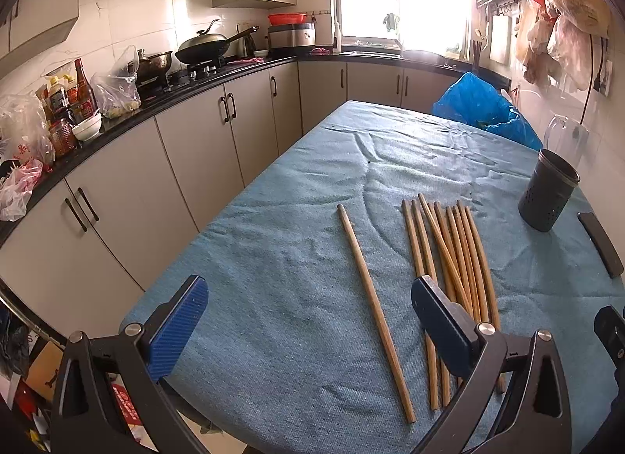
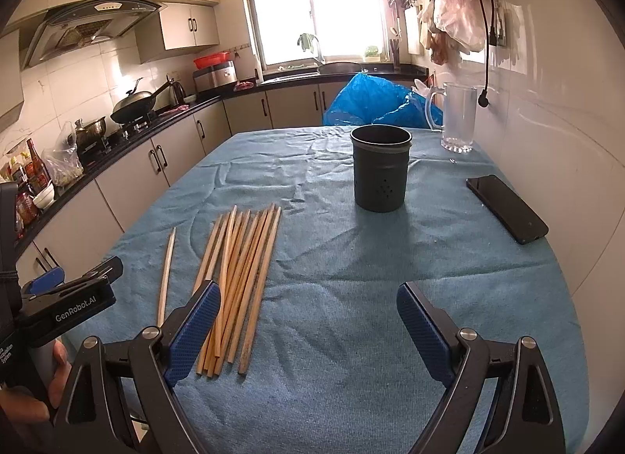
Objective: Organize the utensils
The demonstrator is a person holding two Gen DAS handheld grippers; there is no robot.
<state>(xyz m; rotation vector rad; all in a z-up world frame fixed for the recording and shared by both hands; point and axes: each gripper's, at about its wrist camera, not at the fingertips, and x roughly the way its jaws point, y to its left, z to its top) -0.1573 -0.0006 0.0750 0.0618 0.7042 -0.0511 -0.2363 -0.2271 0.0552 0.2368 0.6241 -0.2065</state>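
Left claw (image 1: 308, 321) apart, empty, over lone chopstick (image 1: 375, 313). Right claw (image 2: 308, 331) apart, empty. Chopstick bundle (image 2: 238, 286) flat on bench (image 2: 351, 297), holder (image 2: 381, 168) beyond. Sticks light, stiff, prone to roll; pinch mid-shaft.

Both grippers are black frames with silver screws. Blue ribbed pads (image 2: 197, 331) line the fingers. White "GenRobot.AI" lettering marks the left gripper (image 2: 74, 290)

Chopsticks: one loose chopstick (image 1: 375, 309), lower centre; nine bundled chopsticks (image 1: 453, 258). One holder cup (image 2: 381, 168). One phone (image 2: 508, 208). One glass jug (image 2: 458, 118).
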